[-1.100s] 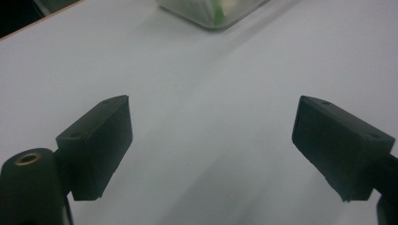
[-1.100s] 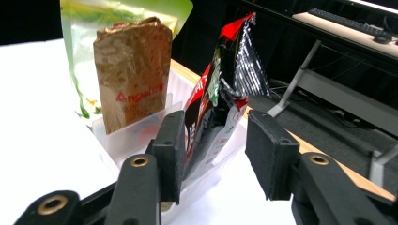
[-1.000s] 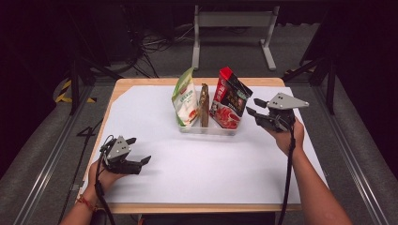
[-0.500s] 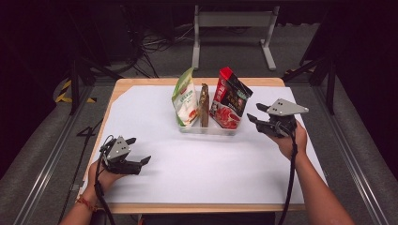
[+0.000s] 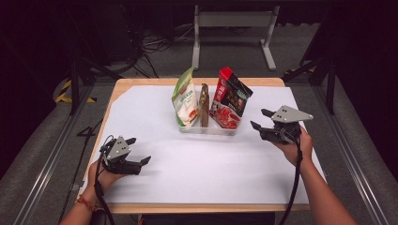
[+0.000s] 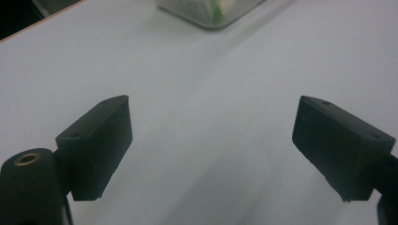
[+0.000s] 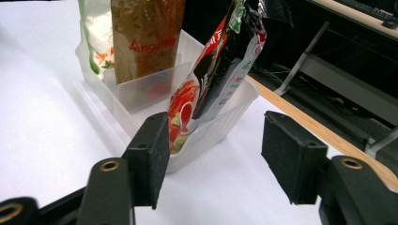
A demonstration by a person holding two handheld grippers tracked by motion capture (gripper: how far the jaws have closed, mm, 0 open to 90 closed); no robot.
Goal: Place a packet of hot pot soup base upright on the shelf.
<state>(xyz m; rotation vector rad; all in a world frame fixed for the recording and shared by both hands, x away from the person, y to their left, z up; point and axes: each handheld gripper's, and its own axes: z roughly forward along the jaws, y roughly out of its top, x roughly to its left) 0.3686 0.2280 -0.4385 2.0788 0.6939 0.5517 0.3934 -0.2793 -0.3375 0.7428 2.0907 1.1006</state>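
Left gripper (image 5: 140, 150) low over white sheet (image 5: 211, 164), jaws spread wide, empty. Right gripper (image 5: 261, 119) just beside clear bin (image 5: 206, 130), jaws wide, empty. Green-white pouch (image 5: 184, 99), brown packet (image 5: 204, 105), red-black pouch (image 5: 230, 97) standing in bin.

Both tongs, left (image 5: 138, 151) and right (image 5: 260, 119), gape (empty).

Bright white sheet, dark surroundings

Overhead light floods the white sheet (image 5: 206, 164) on the counter (image 5: 141, 84), nearly washing it out, while the room behind sinks into black. The high view is soft and grainy. In the left gripper view the clear tray (image 6: 206, 11) is blurred; shadows stay faint.
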